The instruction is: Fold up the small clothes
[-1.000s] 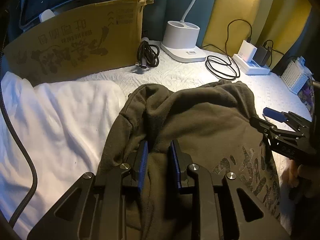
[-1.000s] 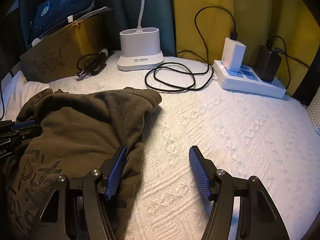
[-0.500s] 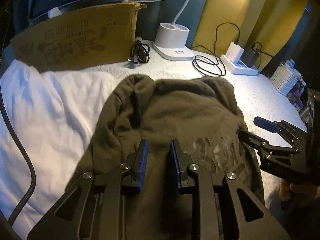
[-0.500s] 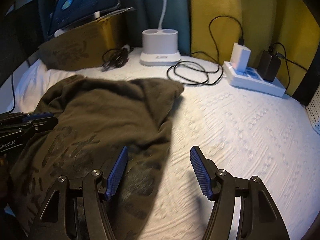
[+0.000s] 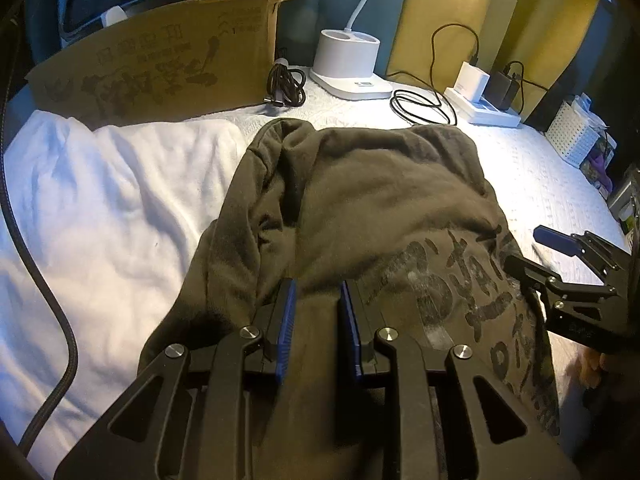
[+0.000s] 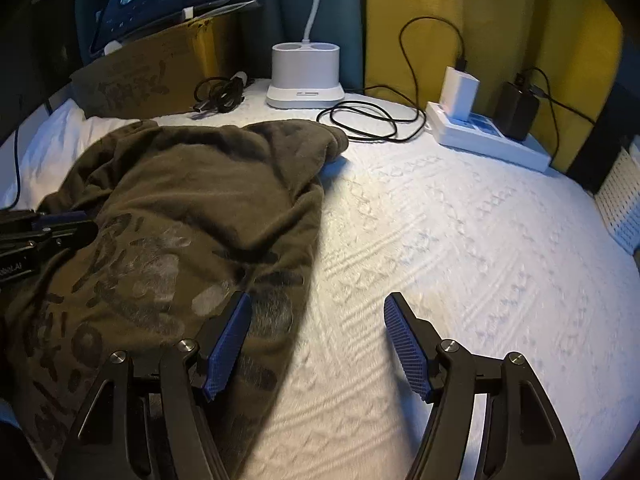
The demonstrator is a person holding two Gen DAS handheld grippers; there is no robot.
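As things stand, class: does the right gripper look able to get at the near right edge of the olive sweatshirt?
Probably yes. The right gripper has just been opening, nothing between its pads, and the olive sweatshirt edge lies right beside its left finger on the white bedspread, unobstructed.

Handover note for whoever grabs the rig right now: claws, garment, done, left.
Left claw: shut on a pinch of the olive sweatshirt at its near edge.
Right claw: open, jaws have just been opening, nothing gripped; one pad sits over the sweatshirt's right edge, the other over the white quilted cover.
Sweatshirt: print side up, bunched and creased, far edge rumpled, lying partly over the white cloth.
Done: garment laid out, no neat fold visible.
Left: probably regrip on the right, smooth, then fold.
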